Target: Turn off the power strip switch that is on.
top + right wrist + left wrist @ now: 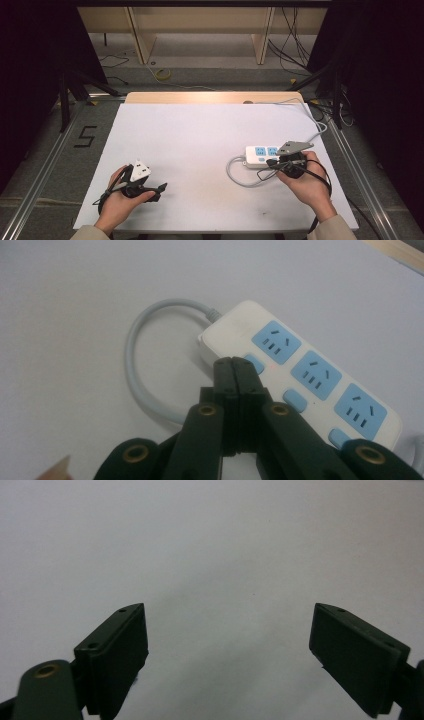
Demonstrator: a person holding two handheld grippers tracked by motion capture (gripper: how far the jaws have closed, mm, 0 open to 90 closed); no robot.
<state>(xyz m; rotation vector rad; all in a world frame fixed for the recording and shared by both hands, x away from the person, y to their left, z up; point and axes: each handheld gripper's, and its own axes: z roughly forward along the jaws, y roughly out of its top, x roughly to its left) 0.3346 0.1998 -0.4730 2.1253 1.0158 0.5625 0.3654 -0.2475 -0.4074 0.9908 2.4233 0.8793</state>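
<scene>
Directly under the tips of the right gripper (234,365) lies the white plastic power strip with three pale-blue sockets and pale-blue rocker switches (300,375), flat on the white table sheet (200,145). Seen along the jaws in the right gripper view, its long axis runs away from them toward the lower right, with the nearest switch (252,363) just beside the tips on their right and partly hidden behind them. The strip's grey round cable (145,365) leaves the end closest to the gripper and loops off to the jaws' left. The right gripper is clenched, its two jaws pressed together with nothing between them, so it seems poised to press that switch with the closed tips, not to grasp. In the high view the right hand (307,180) holds it tilted forward over the strip's near end. The left gripper (145,187) is well apart, its jaws spread wide and empty over bare sheet, resting in the left hand (117,202).
</scene>
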